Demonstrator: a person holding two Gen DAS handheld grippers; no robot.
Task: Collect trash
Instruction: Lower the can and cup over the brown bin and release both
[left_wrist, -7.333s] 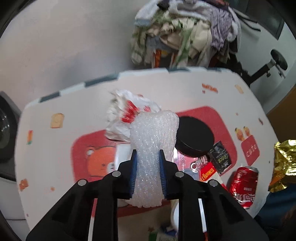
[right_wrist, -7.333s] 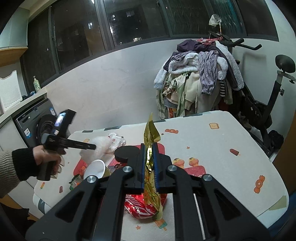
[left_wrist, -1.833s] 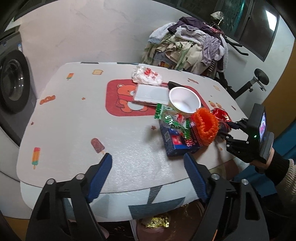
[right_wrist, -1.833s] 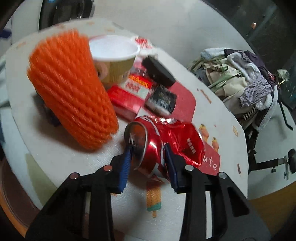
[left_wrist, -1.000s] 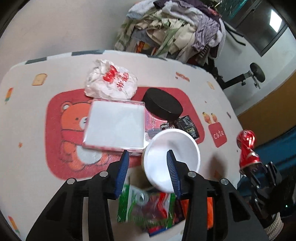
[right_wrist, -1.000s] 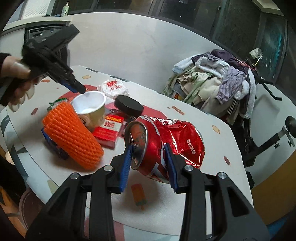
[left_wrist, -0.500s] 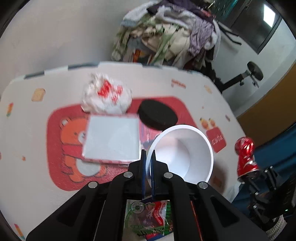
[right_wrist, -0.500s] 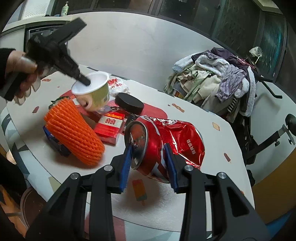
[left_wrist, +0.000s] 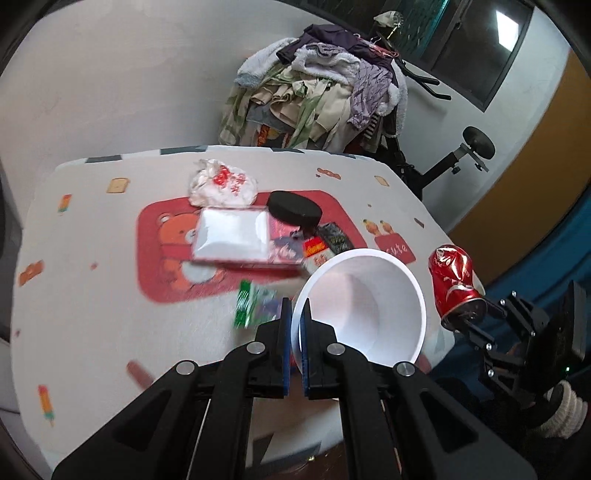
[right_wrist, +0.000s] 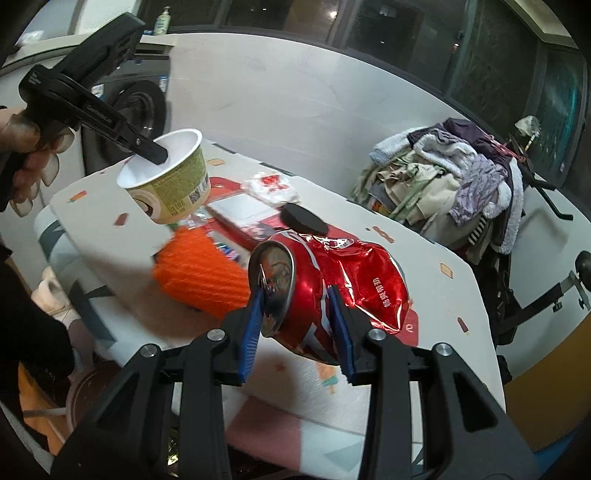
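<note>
A: Status of the left gripper (left_wrist: 295, 345)?

B: Its fingers are pinched on the rim of the white paper cup (left_wrist: 360, 306), one finger inside, one outside. Cup hangs tilted in the lower centre of my left view, above the near edge of the table (left_wrist: 92, 306). From the right view it sits upper left, clear of the orange foam net (right_wrist: 199, 267).

A: Right gripper (right_wrist: 297, 326)?

B: Fingers clamped on the crushed red can (right_wrist: 325, 284), held lying on its side, mouth toward the lens, centre frame, off the table.

A: Where do they go?

B: I judge a bin (right_wrist: 83, 391) below the table's near edge, lower left of the right view; only part of a brownish rim shows. Can't confirm contents.

A: How to do it well?

B: A rim pinch is a thin hold, so I'd keep the cup steady, carry it low over the bin, and release only when it is over the opening. Same for the can. Keep the two grippers apart on the way down.
</note>
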